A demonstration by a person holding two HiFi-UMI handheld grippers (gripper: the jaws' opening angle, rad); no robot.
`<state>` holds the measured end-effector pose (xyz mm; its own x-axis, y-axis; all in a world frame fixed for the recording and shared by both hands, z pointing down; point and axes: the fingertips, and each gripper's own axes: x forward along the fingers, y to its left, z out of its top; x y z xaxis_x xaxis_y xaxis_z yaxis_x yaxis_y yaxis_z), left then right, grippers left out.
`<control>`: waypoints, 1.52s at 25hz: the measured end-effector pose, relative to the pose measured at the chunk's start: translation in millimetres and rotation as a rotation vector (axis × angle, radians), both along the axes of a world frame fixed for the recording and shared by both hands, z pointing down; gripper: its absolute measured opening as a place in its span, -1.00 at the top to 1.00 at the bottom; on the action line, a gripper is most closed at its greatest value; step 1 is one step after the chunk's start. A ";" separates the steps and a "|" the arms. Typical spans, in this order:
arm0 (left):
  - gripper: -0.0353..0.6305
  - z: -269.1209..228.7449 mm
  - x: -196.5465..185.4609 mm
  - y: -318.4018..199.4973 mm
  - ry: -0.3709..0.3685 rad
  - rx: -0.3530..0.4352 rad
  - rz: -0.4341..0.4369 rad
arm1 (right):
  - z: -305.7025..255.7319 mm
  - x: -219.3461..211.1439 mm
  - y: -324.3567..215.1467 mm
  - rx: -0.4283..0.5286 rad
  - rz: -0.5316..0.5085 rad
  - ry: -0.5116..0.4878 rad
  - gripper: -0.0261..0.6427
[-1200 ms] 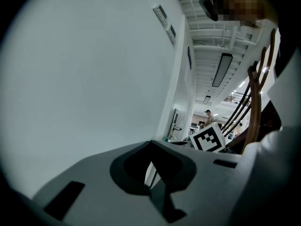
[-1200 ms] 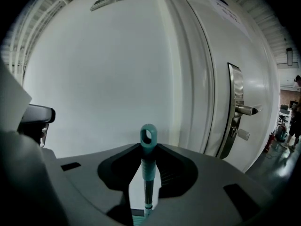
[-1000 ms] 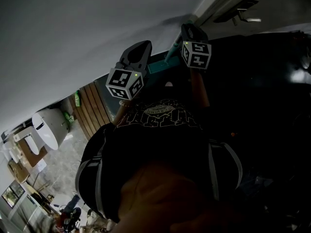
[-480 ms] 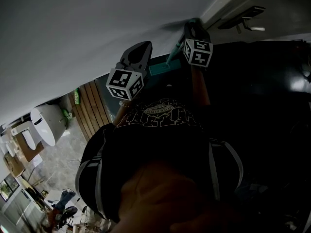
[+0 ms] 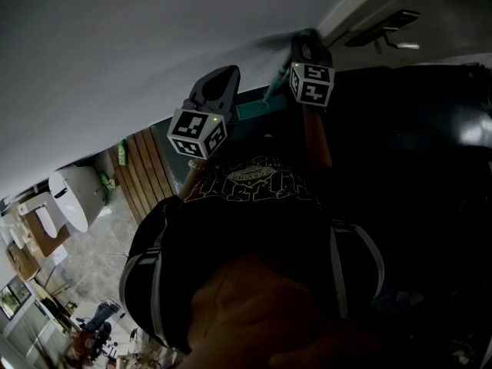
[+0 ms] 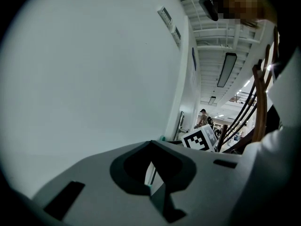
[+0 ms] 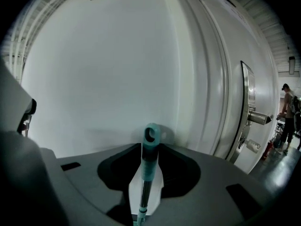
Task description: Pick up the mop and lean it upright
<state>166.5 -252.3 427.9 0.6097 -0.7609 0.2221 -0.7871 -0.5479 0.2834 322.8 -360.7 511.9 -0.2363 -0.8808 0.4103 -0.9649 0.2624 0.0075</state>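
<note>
Right gripper [image 5: 306, 44] sits a touch higher in the head view than a second ago, and the door handle [image 5: 382, 19] past it has shifted the same way. Left gripper [image 5: 221, 75] has not moved. Clutter at the lower left edge has changed shape a little.

Head view: both grippers are raised toward the white wall [image 5: 154, 37], marker cubes facing the camera. The left one is lower and well apart from the right. The teal mop handle [image 5: 273, 87] runs up between them to the right gripper, its top close to the wall. A flat teal piece [image 5: 254, 111] lies at its lower end; I cannot tell which part of the mop it is. The person's dark shirt [image 5: 254, 206] fills the bottom of the frame. Wooden slats [image 5: 146, 171] show at the left.

Right gripper view: jaws stand wide apart. The mop handle stands upright in the gap, with pale wall showing on both sides of it, so the pads are not pressed on it. Its teal end cap [image 7: 151, 134], with a hanging hole, pokes out beyond the jaw tips, near the wall. I cannot tell whether it touches. A white door [image 7: 211, 79] with a metal lever is at the right. A person [image 7: 288, 112] stands far off past it.

Left gripper view: jaws are slightly apart, a narrow sliver of wall showing between them. Nothing is clamped. A speck of teal shows low in the slit. The right gripper's marker cube [image 6: 199, 141] is visible just beyond.
</note>
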 end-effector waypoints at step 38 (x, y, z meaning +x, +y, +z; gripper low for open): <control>0.76 -3.8 41.0 7.0 0.017 0.015 0.131 | -52.8 5.4 65.1 0.066 -0.026 -0.121 0.86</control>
